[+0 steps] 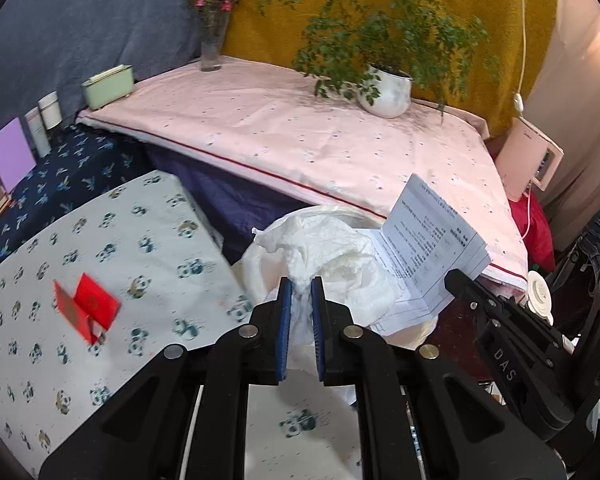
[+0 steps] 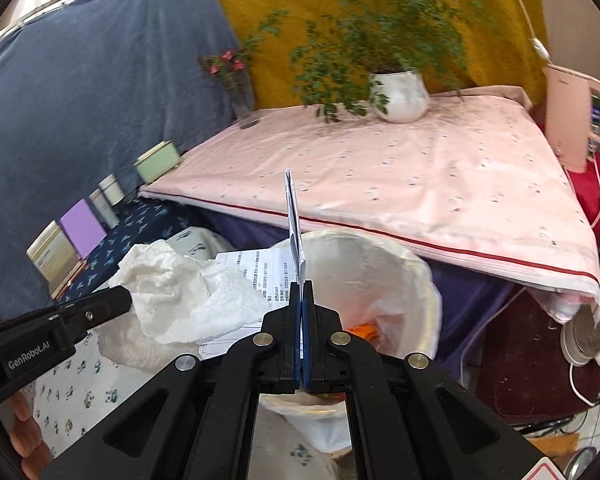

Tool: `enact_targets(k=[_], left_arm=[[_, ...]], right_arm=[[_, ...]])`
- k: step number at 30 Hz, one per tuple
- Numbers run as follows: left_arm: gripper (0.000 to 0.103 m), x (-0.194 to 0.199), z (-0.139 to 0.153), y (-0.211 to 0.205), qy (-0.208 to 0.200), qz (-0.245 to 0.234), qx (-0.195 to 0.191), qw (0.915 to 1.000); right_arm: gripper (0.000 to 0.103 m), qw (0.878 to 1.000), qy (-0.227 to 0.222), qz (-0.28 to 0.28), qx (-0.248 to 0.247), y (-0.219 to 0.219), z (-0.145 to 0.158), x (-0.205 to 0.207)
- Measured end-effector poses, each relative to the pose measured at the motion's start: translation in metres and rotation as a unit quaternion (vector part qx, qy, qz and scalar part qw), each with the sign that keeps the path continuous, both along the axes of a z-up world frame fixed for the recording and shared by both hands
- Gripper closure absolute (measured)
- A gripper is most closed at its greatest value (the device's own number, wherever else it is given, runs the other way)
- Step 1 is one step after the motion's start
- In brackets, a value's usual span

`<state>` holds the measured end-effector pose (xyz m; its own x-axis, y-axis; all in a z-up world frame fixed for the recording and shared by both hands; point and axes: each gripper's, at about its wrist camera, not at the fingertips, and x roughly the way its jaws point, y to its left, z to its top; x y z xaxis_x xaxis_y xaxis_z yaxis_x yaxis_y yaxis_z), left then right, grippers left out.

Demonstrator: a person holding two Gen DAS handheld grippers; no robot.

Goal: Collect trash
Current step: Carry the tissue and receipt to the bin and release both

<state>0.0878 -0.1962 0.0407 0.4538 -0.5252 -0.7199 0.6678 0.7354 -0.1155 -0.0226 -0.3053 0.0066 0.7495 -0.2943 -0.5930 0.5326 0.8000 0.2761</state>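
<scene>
With my left gripper [image 1: 301,284] pinching the crumpled tissue [image 1: 332,252] and my right gripper [image 2: 301,286] clamped on the folded paper [image 2: 294,208], both just above the lined bin [image 2: 428,280], I should centre each over its mouth before letting go.

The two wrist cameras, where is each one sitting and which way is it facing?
Left wrist: rides the left gripper, looking along its fingers at the crumpled tissue they pinch; the right gripper enters from the right.
Right wrist: rides the right gripper, facing the printed paper held above the lined bin; the left gripper enters from the left.
Shared: tissue, paper, bin, potted plant.
</scene>
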Motion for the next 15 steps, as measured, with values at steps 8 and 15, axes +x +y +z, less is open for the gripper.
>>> enact_targets(k=[8, 15], left_arm=[[0.093, -0.001, -0.007, -0.037, 0.004, -0.027, 0.006, 0.9996], [0.093, 0.010, -0.020, -0.047, 0.024, -0.030, 0.008, 0.9992]], right_arm=[[0.102, 0.999, 0.006, -0.037, 0.011, -0.034, -0.013, -0.021], [0.102, 0.998, 0.012, -0.059, 0.016, -0.049, -0.019, -0.027]])
